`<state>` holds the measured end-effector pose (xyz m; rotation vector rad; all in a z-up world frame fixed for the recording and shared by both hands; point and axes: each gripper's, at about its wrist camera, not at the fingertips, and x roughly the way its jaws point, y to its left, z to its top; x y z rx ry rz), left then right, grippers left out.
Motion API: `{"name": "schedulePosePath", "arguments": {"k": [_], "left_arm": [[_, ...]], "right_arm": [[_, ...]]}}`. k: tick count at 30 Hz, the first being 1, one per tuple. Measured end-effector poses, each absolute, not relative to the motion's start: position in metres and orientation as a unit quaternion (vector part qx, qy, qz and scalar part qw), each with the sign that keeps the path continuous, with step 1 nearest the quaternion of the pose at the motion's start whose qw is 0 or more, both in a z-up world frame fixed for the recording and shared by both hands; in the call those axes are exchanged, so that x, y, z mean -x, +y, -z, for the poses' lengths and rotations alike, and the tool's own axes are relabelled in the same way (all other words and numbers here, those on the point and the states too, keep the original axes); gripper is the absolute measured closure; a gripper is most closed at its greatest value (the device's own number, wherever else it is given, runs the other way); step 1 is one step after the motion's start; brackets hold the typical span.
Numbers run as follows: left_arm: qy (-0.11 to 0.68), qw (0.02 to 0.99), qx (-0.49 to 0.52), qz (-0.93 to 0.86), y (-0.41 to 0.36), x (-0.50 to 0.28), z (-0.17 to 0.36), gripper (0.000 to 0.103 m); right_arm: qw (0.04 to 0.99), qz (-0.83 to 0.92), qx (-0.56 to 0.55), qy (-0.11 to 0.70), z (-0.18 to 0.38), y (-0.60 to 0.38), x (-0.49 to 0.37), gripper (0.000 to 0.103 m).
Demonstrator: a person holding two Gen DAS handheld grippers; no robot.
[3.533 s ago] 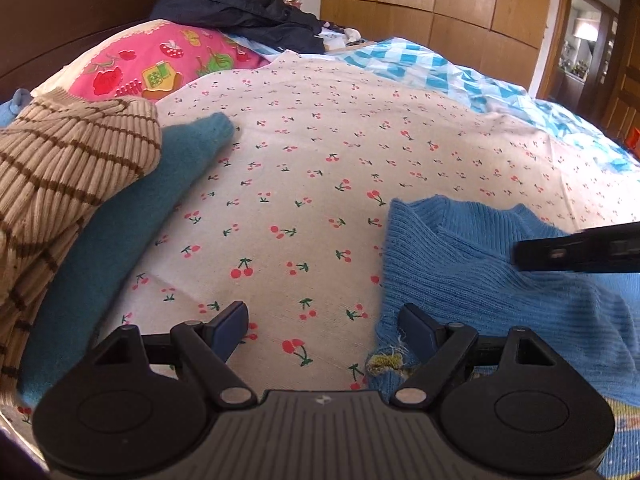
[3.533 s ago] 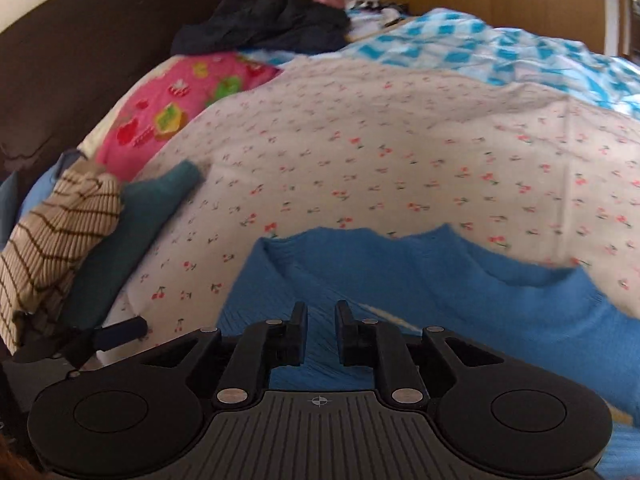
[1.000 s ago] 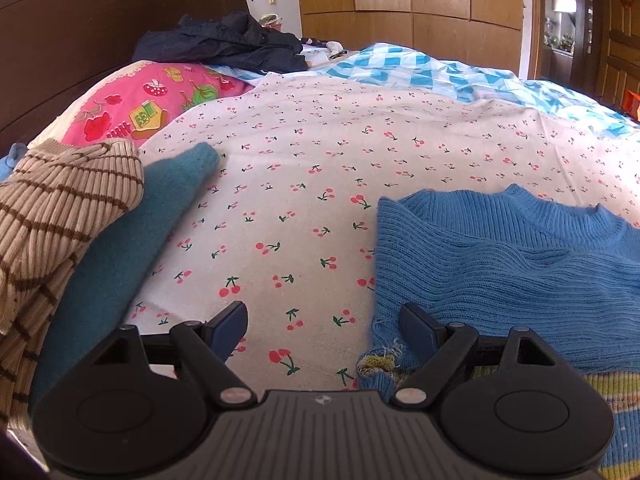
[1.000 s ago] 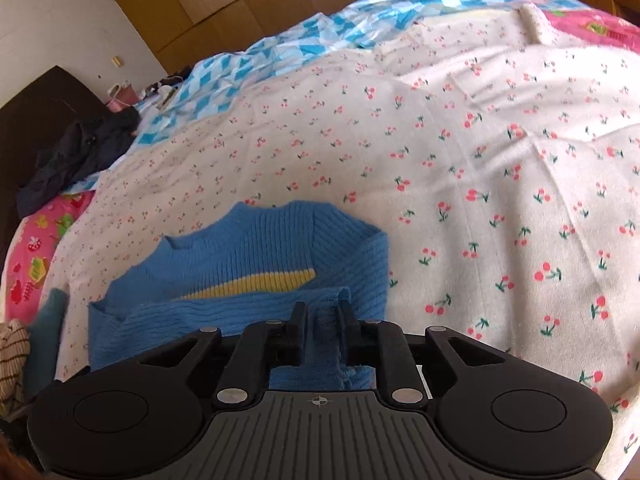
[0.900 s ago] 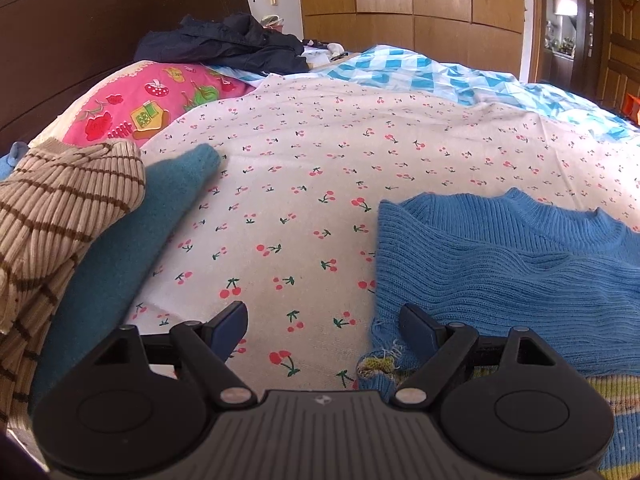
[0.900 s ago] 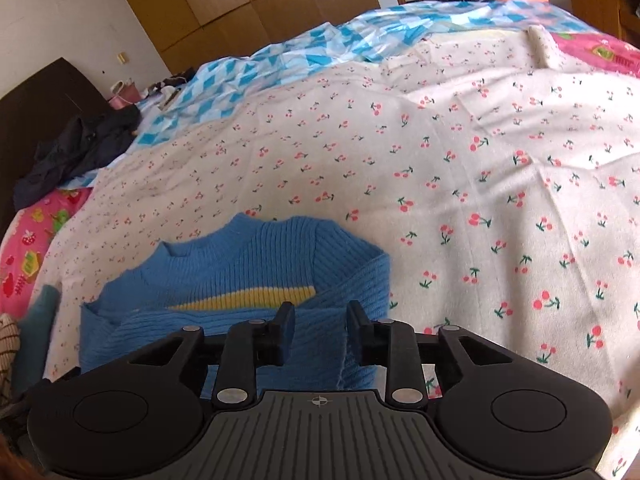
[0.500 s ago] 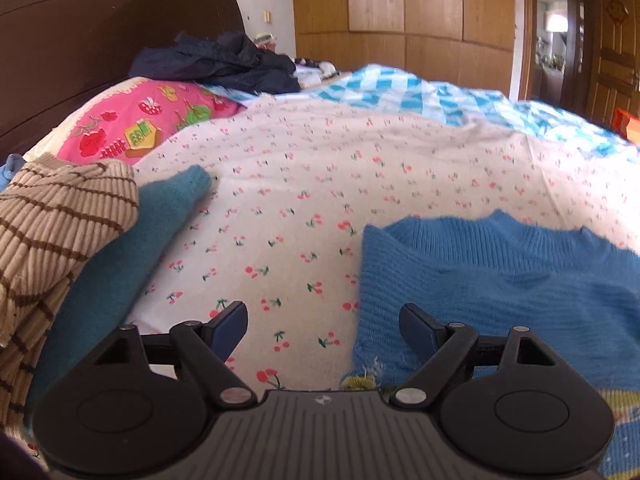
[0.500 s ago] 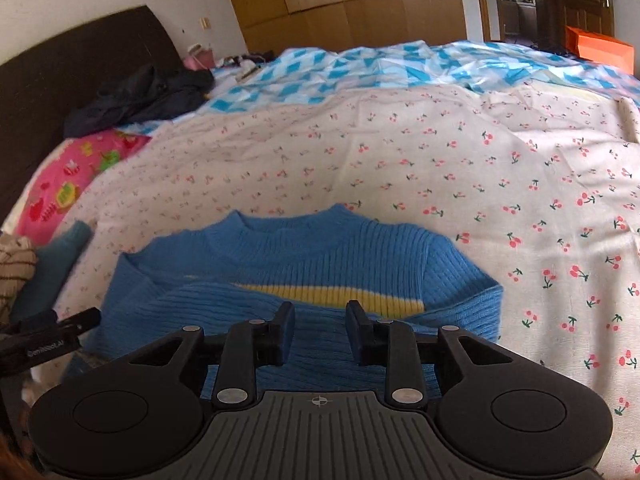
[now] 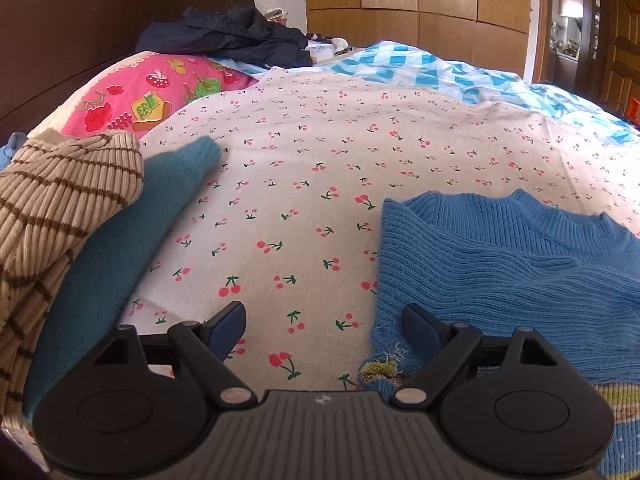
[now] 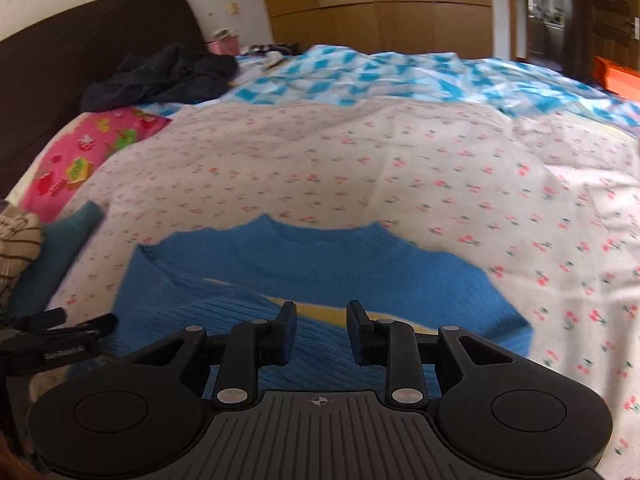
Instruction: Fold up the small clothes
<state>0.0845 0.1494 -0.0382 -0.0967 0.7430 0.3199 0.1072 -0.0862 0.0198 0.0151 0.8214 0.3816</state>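
In the left wrist view we saw the left gripper [image 9: 322, 322] with its fingers [image 9: 226, 322] spread wide over the cherry-print bedsheet [image 9: 320, 168], nothing between them. The blue knit sweater [image 9: 500, 264] lay on the bed to the right of that gap, its left edge running away from us just beside the right-hand finger, which sat over the frayed lower corner of the knit; whether it touched the fabric we could not tell. The sweater's collar pointed toward the far side of the bed and its long spread ran off to the right. A striped tan sweater [image 9: 60, 200] and a teal garment [image 9: 128, 240] lay well apart on the left. In the right wrist view the right gripper [image 10: 322, 332] stood with its fingers [image 10: 286, 334] partly parted and pinching nothing, though blue knit showed through the gap below them. Here the sweater lay squarely ahead, collar away from us, a sleeve folded across the chest over the yellow stripe [image 10: 320, 310], which sat directly behind the gap. We judged the right hand centred on the garment and the left hand nearer its left edge, so a fold from that side would fall to the left.
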Motion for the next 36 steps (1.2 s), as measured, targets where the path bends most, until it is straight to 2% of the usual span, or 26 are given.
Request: {"name": "schedulePosePath", "arguments": {"k": [11,17,22,29,31,32,36], "left_arm": [[0.36,0.918,0.065,-0.152,0.155,-0.085,0.037,0.013],[0.363,0.917,0.073,-0.147,0.156,-0.086,0.038,0.013],[0.364,0.917,0.07,-0.146,0.155,-0.086,0.038,0.013],[0.365,0.917,0.071,-0.144,0.155,-0.086,0.039,0.013],[0.366,0.917,0.07,-0.144,0.155,-0.086,0.039,0.013],[0.366,0.917,0.07,-0.144,0.155,-0.086,0.039,0.013],[0.364,0.917,0.073,-0.145,0.156,-0.086,0.038,0.013]], "right_arm": [[0.834,-0.306,0.101,0.447,-0.004,-0.024,-0.133,0.074],[0.83,-0.341,0.069,0.435,-0.025,-0.029,-0.137,0.075],[0.812,-0.348,0.078,0.461,-0.008,-0.008,-0.16,0.077],[0.785,-0.371,0.113,0.484,0.004,0.007,-0.165,0.075],[0.783,-0.365,0.119,0.489,0.006,0.008,-0.165,0.081],[0.784,-0.364,0.121,0.488,0.005,0.01,-0.163,0.091],[0.8,-0.356,0.129,0.464,-0.006,0.01,-0.155,0.098]]}}
